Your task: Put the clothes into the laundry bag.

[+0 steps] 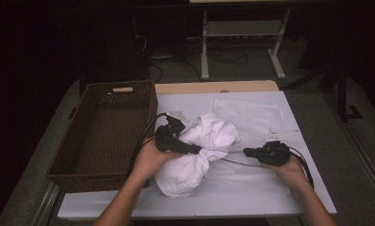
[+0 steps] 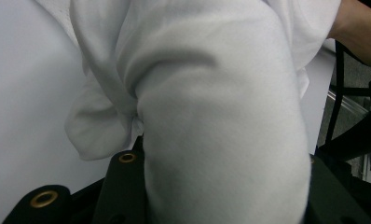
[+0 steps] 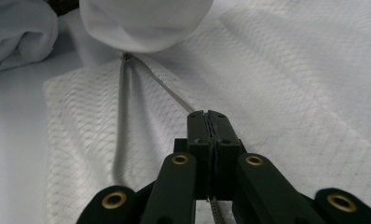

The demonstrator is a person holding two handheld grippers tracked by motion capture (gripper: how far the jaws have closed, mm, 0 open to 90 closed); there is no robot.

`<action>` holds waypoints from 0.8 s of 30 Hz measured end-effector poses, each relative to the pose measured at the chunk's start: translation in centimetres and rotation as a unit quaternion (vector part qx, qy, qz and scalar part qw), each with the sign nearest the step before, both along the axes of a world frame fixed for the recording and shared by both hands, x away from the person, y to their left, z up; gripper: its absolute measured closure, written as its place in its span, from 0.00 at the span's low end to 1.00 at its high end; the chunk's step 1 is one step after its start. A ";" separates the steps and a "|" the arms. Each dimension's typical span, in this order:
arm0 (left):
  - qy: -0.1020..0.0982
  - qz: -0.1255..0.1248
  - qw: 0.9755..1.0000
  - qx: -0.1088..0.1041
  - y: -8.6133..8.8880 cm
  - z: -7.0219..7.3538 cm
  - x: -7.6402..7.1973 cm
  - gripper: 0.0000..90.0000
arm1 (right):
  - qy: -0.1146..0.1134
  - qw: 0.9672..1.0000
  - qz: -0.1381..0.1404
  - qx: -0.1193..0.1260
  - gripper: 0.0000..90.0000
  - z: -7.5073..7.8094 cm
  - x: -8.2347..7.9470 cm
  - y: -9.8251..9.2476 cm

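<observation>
Covering most of the table point(image 1: 251, 87) is a white sheet point(image 1: 294, 188), and on its left side stands a brown wicker basket point(image 1: 105, 134) with dark woven walls. On the sheet, right of the basket, lies a flat white mesh bag point(image 1: 251, 115); its diamond weave shows plainly in the right gripper view point(image 3: 291, 84). Nearer the person, a bunched white garment point(image 1: 199, 155) is gathered into a rounded bundle at the middle of the table, partly over the mesh bag.

The left gripper point(image 1: 192, 149), held in the left hand point(image 1: 150, 160), is clamped on the white garment: in the left gripper view the cloth point(image 2: 221, 140) bulges up thick between the two black jaws and presses against both.

The right gripper point(image 1: 248, 152), held in the right hand point(image 1: 291, 169), lies low over the mesh bag just right of the bundle. Its jaws stand together point(image 3: 208, 122), pinching a thin grey drawstring point(image 3: 167, 88) that runs taut from the pads to a point under the garment's edge. A second strand of the same cord point(image 3: 122, 112) lies slack on the mesh beside it.
</observation>
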State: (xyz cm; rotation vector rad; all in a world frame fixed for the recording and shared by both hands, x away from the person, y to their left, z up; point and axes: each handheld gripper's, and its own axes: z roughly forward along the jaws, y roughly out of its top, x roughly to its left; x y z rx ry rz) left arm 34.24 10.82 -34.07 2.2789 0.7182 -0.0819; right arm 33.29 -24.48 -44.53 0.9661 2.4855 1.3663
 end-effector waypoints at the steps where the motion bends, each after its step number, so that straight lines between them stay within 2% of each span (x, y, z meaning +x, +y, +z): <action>1: 0.000 0.000 1.000 -0.001 0.0 0.0 0.0 0.64 | -0.001 1.000 -0.003 0.002 0.98 0.1 0.0 0.0; 8: 0.001 0.001 1.000 -0.005 0.4 0.2 0.0 0.64 | -0.006 1.000 -0.017 0.015 0.98 1.2 0.1 -0.3; 16: -0.003 0.003 1.000 -0.011 0.8 0.7 0.0 0.64 | -0.019 0.999 -0.032 0.025 0.98 2.5 1.4 -0.4; 24: -0.004 0.005 1.000 -0.013 1.1 0.8 0.0 0.64 | -0.049 0.997 -0.039 0.035 0.98 4.3 2.7 0.8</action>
